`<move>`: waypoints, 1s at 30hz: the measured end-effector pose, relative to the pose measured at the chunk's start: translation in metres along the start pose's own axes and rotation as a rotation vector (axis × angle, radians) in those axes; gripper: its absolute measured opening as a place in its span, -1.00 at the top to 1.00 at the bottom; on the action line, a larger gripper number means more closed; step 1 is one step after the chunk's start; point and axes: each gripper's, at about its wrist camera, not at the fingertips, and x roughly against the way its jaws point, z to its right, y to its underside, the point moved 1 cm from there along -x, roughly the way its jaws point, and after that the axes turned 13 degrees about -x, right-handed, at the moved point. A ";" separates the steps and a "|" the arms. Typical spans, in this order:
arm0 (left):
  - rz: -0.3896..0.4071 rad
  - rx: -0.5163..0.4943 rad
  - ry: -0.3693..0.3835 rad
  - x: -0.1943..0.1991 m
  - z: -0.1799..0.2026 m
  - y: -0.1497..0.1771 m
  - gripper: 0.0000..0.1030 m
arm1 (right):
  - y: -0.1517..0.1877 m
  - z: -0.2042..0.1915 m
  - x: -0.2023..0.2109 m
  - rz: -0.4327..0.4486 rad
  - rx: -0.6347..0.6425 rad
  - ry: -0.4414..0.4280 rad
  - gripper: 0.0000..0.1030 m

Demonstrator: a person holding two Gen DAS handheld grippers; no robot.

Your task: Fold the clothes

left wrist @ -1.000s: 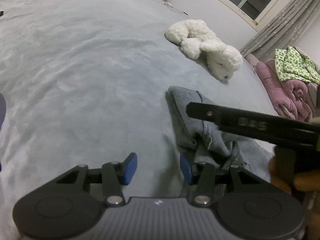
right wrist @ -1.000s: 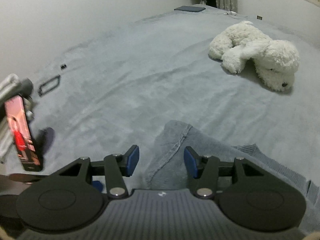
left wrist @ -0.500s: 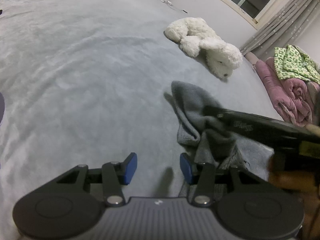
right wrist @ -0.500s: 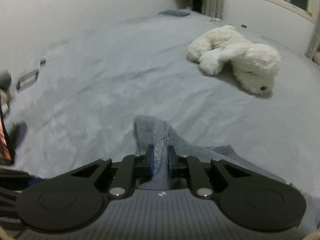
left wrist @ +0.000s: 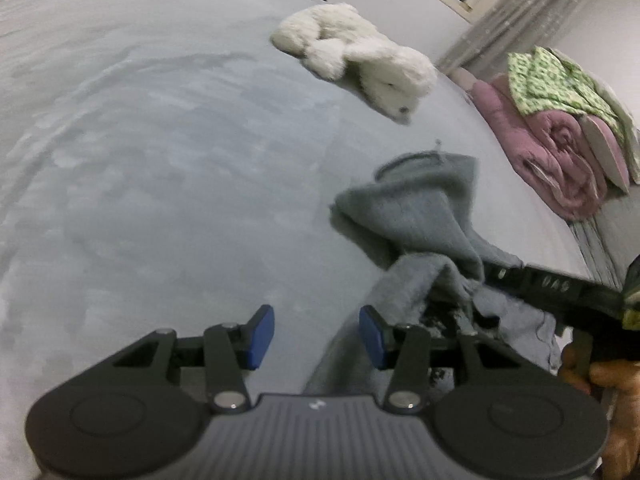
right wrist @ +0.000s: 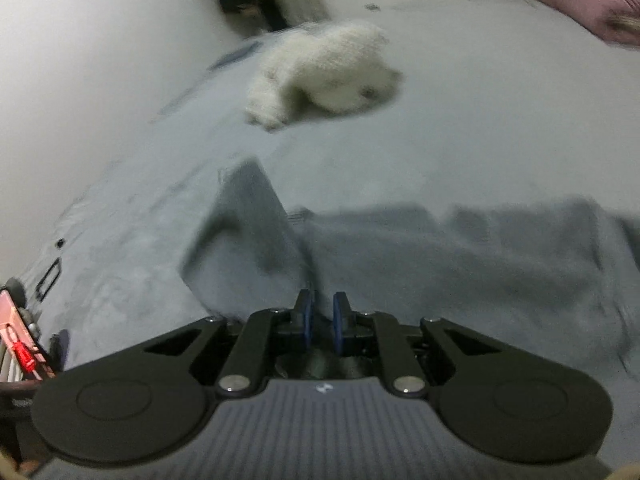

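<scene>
A grey knitted garment (left wrist: 424,220) lies bunched on the grey bed cover, right of centre in the left wrist view. My left gripper (left wrist: 316,336) stands open just left of its near edge, nothing between the blue pads. The right gripper's black body (left wrist: 560,288) reaches in from the right, its tips buried in the cloth. In the right wrist view the right gripper (right wrist: 321,322) is shut on a fold of the grey garment (right wrist: 460,264), which is lifted and spreads out ahead and to the right. That view is blurred.
A white plush dog (left wrist: 360,60) lies further back on the bed (left wrist: 140,140). Rolled pink bedding (left wrist: 548,140) with a green patterned cloth (left wrist: 556,80) on top sits at the right edge. A phone with a red screen (right wrist: 20,348) stands at the left. A hand (left wrist: 612,392) holds the right gripper.
The right gripper closed on the garment's edge, then lifted and pulled it, so the cloth now hangs stretched. Both cameras have swung. My left gripper has stayed open.
</scene>
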 end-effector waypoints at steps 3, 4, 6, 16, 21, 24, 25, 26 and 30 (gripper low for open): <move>-0.005 -0.020 0.013 -0.002 0.006 0.001 0.15 | 0.007 0.013 0.003 -0.017 -0.018 0.031 0.76; -0.003 -0.021 0.018 -0.002 0.007 0.001 0.19 | 0.008 0.015 0.005 -0.018 -0.021 0.036 0.73; 0.004 -0.018 0.038 -0.003 0.008 0.001 0.24 | 0.006 0.011 0.013 0.003 -0.018 0.022 0.60; 0.010 -0.012 0.069 -0.005 0.013 0.000 0.36 | 0.001 -0.066 0.016 0.053 0.261 -0.082 0.17; 0.003 -0.009 0.083 -0.005 0.013 0.001 0.44 | 0.009 -0.102 -0.014 0.008 0.398 -0.122 0.17; 0.000 -0.014 0.085 -0.006 0.013 0.001 0.44 | 0.011 -0.109 -0.034 -0.047 0.459 -0.116 0.17; -0.002 -0.014 0.087 -0.006 0.013 0.001 0.44 | 0.013 -0.110 -0.039 -0.055 0.483 -0.104 0.17; -0.004 -0.014 0.088 -0.006 0.013 0.001 0.44 | 0.016 -0.111 -0.045 -0.063 0.508 -0.091 0.17; -0.011 -0.017 0.088 -0.006 0.012 0.001 0.44 | 0.024 -0.114 -0.066 -0.094 0.604 -0.040 0.18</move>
